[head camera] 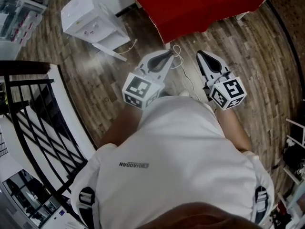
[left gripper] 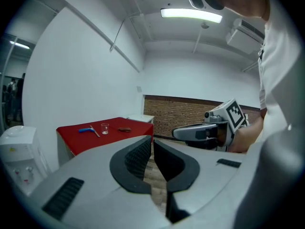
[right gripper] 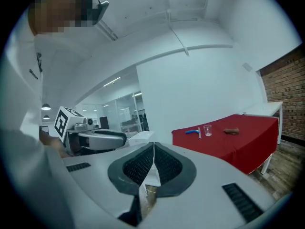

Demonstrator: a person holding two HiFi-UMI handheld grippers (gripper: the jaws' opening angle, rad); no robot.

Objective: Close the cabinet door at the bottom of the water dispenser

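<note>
Left gripper (head camera: 167, 56) (left gripper: 151, 144): jaws pressed together at the tips, nothing between them. Right gripper (head camera: 203, 55) (right gripper: 153, 149): jaws likewise pressed together and empty. Both are held side by side in front of the person's white shirt (head camera: 181, 161), over the wooden floor (head camera: 248, 56). Water dispenser (head camera: 90, 15) (left gripper: 19, 156): white, standing on the floor at far left, well apart from both grippers; a white panel (head camera: 114, 43) juts from its base, apparently the cabinet door standing open. Red table (head camera: 200, 4) (left gripper: 71, 142) (right gripper: 238, 147): far, right of the dispenser, bearing a clear glass (left gripper: 105, 128) (right gripper: 207, 130), a blue tool (left gripper: 86, 130) (right gripper: 193, 131) and a brown object (left gripper: 125, 129) (right gripper: 231, 131). White cable (head camera: 178, 61): on the floor between the grippers. Black railing (head camera: 33, 113): near left.
</note>
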